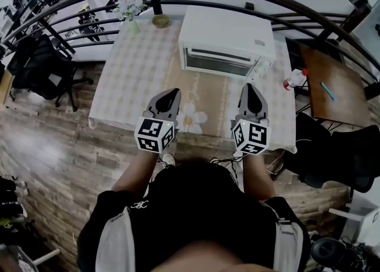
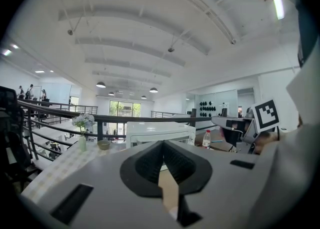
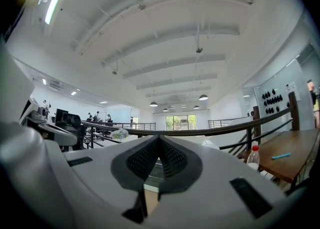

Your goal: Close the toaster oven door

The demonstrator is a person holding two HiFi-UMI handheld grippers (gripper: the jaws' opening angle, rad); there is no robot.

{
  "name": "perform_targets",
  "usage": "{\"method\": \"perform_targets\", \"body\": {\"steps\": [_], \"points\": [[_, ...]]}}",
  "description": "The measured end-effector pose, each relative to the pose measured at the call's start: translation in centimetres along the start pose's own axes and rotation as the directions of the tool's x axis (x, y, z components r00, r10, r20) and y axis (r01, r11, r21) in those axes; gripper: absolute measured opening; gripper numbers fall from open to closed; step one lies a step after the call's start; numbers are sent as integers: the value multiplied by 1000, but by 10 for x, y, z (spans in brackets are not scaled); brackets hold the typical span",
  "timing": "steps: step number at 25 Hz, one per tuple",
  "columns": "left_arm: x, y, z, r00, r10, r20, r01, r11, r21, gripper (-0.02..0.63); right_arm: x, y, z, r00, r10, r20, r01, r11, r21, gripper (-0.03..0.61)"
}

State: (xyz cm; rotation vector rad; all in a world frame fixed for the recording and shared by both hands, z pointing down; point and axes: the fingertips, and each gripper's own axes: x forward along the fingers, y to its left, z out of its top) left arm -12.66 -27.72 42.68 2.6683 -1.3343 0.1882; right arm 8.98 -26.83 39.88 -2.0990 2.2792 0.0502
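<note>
Hovering short of toaster oven (image 1: 228, 33), door (image 1: 217, 61) closed: left gripper (image 1: 175, 92), right gripper (image 1: 247, 87) both clenched, empty.

Grey left claw (image 1: 176, 91), right claw (image 1: 247, 86), black-white marker cubes (image 1: 155, 135)

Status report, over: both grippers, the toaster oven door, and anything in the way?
Left gripper shut, empty. Right gripper shut, empty. Toaster oven door looks closed, both grippers short of it. Nothing in the way.
</note>
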Motion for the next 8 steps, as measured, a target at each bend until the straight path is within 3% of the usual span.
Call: {"method": "perform_targets", "body": {"steps": [8], "points": [[0,4,-3,1000,9,-3,-9,1000,-3,15,1,7,-7,1000,22,-11,-22,1000,-7,-8]]}}
